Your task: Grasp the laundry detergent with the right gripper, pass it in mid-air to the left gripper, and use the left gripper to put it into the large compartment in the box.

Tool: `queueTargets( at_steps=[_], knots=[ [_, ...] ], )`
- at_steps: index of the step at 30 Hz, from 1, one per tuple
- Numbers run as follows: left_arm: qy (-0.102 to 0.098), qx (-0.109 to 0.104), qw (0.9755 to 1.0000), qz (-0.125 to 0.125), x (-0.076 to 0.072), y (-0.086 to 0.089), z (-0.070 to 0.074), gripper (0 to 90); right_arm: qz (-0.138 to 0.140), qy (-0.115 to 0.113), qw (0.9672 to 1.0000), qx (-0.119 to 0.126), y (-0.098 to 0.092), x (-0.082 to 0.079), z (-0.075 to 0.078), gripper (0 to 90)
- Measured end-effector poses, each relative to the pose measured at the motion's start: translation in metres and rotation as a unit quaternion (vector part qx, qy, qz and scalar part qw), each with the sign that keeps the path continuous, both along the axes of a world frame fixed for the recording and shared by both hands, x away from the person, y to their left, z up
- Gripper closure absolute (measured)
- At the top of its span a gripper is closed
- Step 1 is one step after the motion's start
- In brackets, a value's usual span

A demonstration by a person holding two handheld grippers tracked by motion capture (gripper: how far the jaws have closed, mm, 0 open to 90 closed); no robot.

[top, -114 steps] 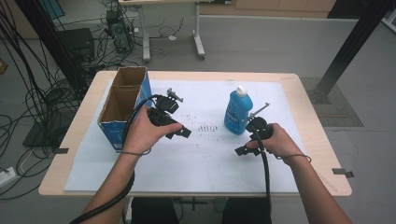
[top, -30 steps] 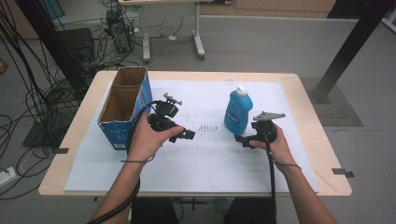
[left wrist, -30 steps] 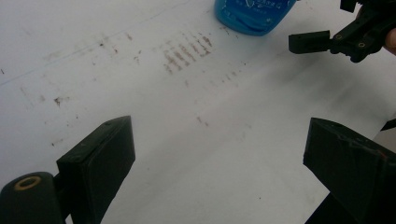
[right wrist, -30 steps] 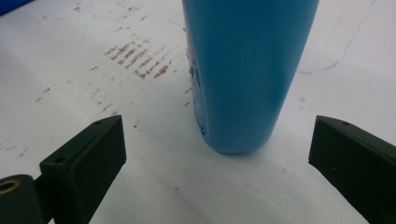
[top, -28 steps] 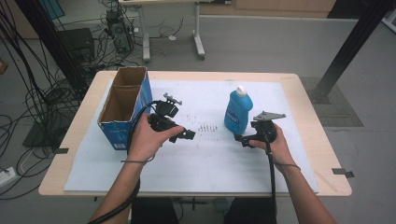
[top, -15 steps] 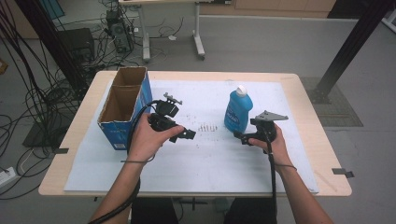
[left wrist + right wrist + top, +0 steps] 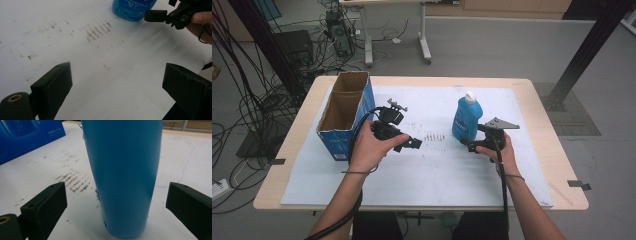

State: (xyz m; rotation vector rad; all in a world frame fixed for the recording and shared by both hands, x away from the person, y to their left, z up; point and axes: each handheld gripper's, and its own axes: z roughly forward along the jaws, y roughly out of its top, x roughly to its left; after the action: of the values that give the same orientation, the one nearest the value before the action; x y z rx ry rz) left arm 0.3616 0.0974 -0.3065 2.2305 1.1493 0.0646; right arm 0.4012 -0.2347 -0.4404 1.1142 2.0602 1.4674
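As it stands upright, blue bottle (image 7: 123, 177) between right claw (image 7: 120, 202) jaws, spread apart, untouched.

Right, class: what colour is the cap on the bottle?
White, on the blue bottle; the cap shows best in the high view.

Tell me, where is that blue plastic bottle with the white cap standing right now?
The blue plastic bottle with the white cap stands upright right of centre on the white table mat, just ahead of the right tool, whose open jaws flank it.
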Motion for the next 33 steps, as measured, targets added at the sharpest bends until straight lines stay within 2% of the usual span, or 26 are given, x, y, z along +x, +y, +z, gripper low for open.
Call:
queueTargets(
  at_steps=[19, 33],
  knots=[
    [-0.005, -0.004, 1.0000, -0.005, -0.001, 0.001, 0.006, 9.4, -0.004, -0.047, 0.9988, 0.013, 0.009, 0.012, -0.003, 3.6],
    [-0.009, -0.007, 0.9999, -0.001, -0.004, 0.006, 0.008, 9.4, -0.010, -0.060, 0.9980, 0.015, 0.016, 0.018, -0.002, 3.7]
  ],
)
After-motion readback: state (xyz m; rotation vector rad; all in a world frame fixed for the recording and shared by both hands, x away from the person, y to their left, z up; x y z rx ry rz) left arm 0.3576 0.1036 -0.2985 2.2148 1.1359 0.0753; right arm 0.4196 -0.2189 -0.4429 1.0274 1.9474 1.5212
